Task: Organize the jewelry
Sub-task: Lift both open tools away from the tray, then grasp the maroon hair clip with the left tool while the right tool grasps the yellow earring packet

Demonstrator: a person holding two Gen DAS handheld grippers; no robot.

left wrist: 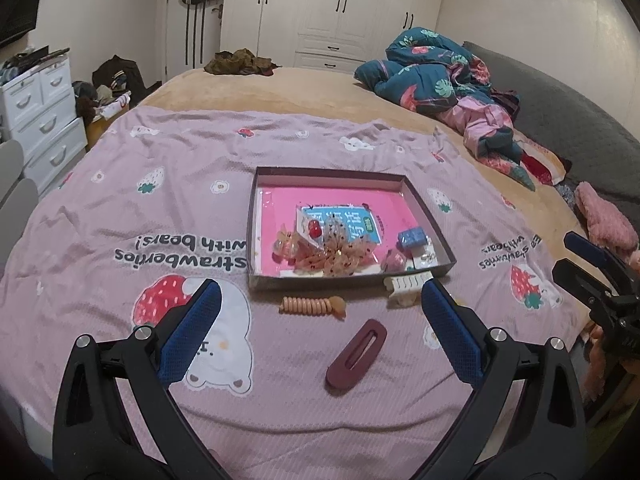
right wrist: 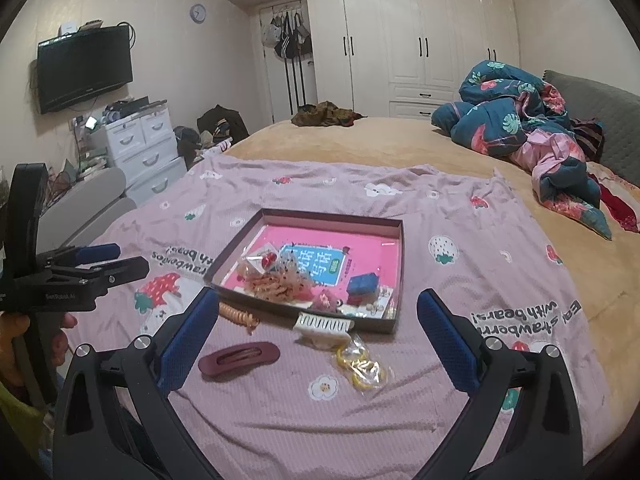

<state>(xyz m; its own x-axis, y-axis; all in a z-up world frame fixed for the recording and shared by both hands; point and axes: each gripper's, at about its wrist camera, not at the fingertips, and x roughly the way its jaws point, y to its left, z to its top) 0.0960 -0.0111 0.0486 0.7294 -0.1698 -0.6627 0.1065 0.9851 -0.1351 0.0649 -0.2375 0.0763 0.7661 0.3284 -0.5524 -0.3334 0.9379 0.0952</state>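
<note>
Hovering over the bed, we hold the left tool [left wrist: 320, 312] and the right tool [right wrist: 318, 322] spread wide, with nothing between the blue pads of either one. Both sit short of the jewelry, above the pink strawberry blanket [left wrist: 120, 208].

By our reading the job is partly done. The shallow box [left wrist: 256, 236] lies on the blanket ahead of us and already holds a share of the pieces: a cluster of translucent orange hair clips [left wrist: 332, 258], a small red charm [left wrist: 315, 231], a pink piece [left wrist: 394, 260], a little blue box [left wrist: 411, 237] and a card that seems to carry earrings [right wrist: 380, 300] in the near right corner.

Four things are left outside it, all close to its near wall. The peach spiral hair tie [left wrist: 312, 305] lies just beside that wall. The cream claw clip [left wrist: 406, 286] touches or nearly touches the wall further right; we cannot tell which. The maroon oval hair clip [left wrist: 356, 354] lies nearer to us, flat on the blanket. The clear packet of yellow rings [right wrist: 360, 362] shows only in the right wrist view, just this side of the claw clip.

We judge the maroon clip and the spiral tie the easier reach for the left tool, the packet and claw clip for the right.
</note>
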